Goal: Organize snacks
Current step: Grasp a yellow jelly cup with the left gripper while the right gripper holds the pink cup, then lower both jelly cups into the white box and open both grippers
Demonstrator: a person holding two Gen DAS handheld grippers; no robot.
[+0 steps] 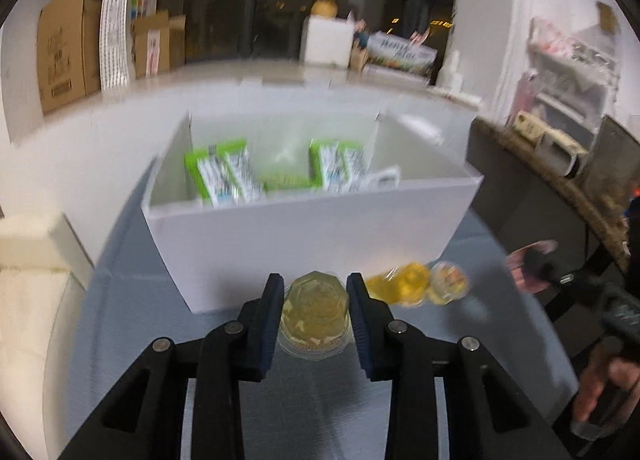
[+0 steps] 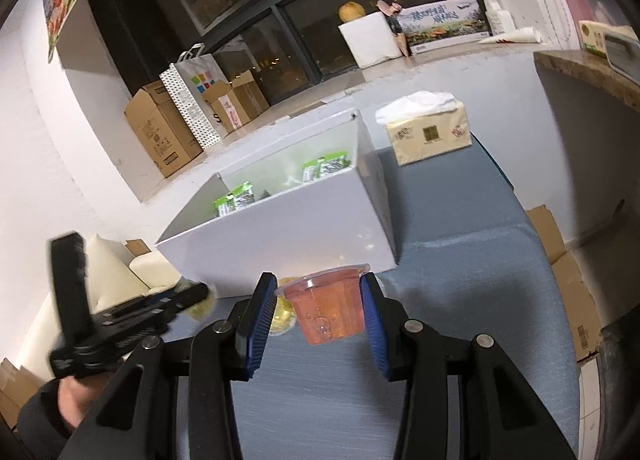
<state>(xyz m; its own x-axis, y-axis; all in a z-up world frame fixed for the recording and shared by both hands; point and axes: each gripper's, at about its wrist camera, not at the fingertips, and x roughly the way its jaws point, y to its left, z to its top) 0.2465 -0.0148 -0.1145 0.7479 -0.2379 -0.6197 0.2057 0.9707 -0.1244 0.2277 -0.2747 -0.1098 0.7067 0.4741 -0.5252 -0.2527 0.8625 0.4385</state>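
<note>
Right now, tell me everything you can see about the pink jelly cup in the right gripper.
The pink jelly cup is a small, clear plastic cup of orange-pink jelly with faceted sides, tapering toward its base. A thin sealed film lid with a wider rim covers its top. It sits between the right gripper's blue ribbed pads, tilted, lid up and away from the camera, seemingly lifted above the grey-blue table. The white box stands just behind it, and a yellow jelly cup lies beside its left.

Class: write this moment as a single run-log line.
left gripper: shut on yellow jelly cup | right gripper: shut on pink jelly cup | white box: holds green packets
</note>
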